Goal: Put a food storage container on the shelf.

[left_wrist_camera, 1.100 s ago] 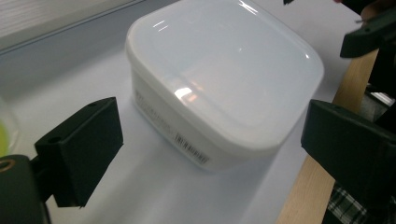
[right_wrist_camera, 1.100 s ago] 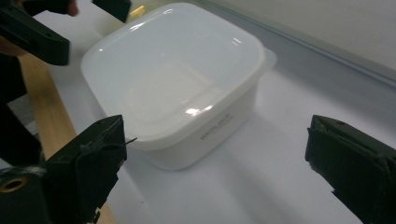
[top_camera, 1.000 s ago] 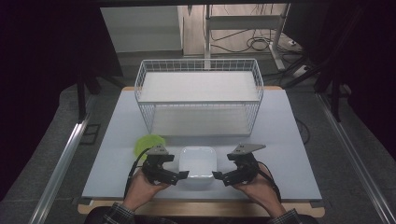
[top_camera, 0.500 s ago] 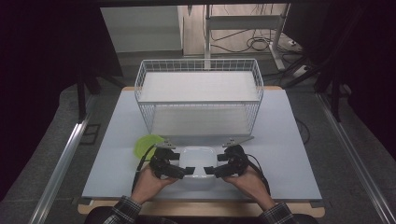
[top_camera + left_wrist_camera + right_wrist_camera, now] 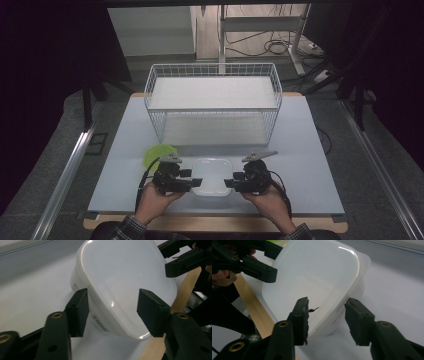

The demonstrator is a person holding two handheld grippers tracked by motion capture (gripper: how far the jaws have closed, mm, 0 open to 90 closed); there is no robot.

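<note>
A white, rounded-square plastic container [image 5: 212, 172] sits open side up near the table's front edge. My left gripper [image 5: 192, 182] comes at it from the left. In the left gripper view its jaws [image 5: 113, 312] straddle the container's [image 5: 120, 277] near wall, one pad outside and one over the inside. My right gripper [image 5: 231, 182] comes from the right, and in its own view the jaws [image 5: 327, 317] straddle the opposite wall of the container [image 5: 317, 272] with a gap showing. Both pairs of jaws have just been closing, with the wall between them and no firm press visible.
A white wire basket [image 5: 212, 109] stands across the middle and back of the table [image 5: 310, 165]. A lime green disc [image 5: 157, 152] lies just left of the container, behind my left gripper. The table's wooden front edge [image 5: 254, 310] runs close under the container.
Both hands moved in toward the container's sides, then eased back slightly. Both pairs of jaws stand narrower around its walls than before. The container has stayed in place.
</note>
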